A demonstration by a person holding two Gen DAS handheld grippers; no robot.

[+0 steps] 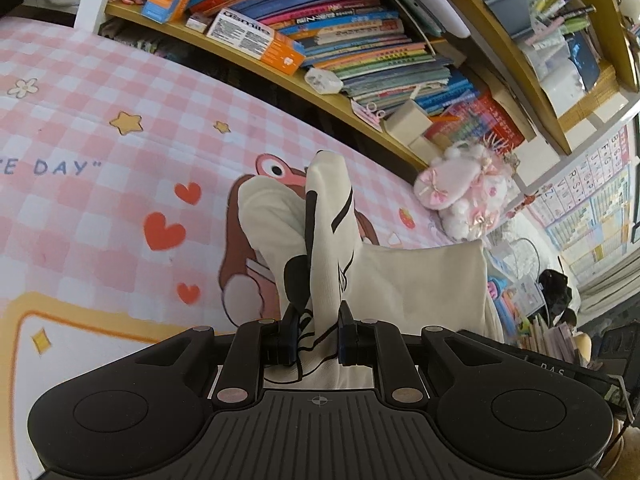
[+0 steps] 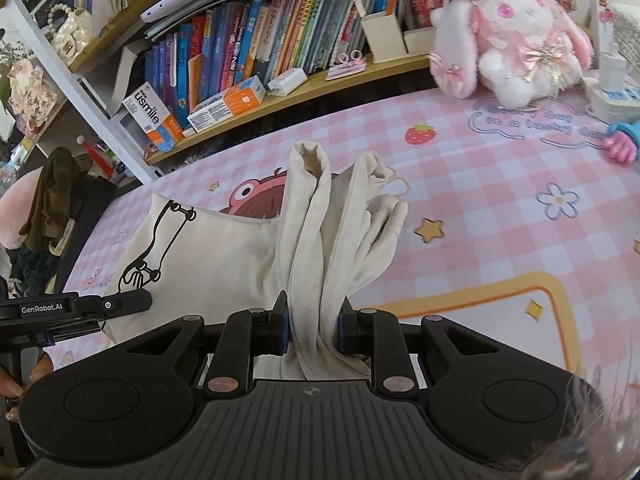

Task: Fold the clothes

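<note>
A cream-white garment (image 1: pixel 420 280) with a black line drawing hangs over a pink checked table mat (image 1: pixel 100 208). My left gripper (image 1: pixel 318 334) is shut on a bunched edge of it, and the cloth stands up in a fold ahead of the jaws. In the right wrist view the same cream garment (image 2: pixel 208 256) stretches to the left, its drawing facing up. My right gripper (image 2: pixel 312 330) is shut on a thick bunch of ribbed folds, which fan out toward the mat (image 2: pixel 500 208). The other gripper's black body (image 2: pixel 76 308) shows at the left edge, with a hand below it.
A wooden bookshelf (image 2: pixel 288 92) packed with books and boxes runs along the table's far side. A pink and white plush rabbit (image 2: pixel 512 36) sits at the back right of the mat, also seen as the plush (image 1: pixel 468 188). A pink toy hand (image 2: pixel 622 146) lies at the right edge.
</note>
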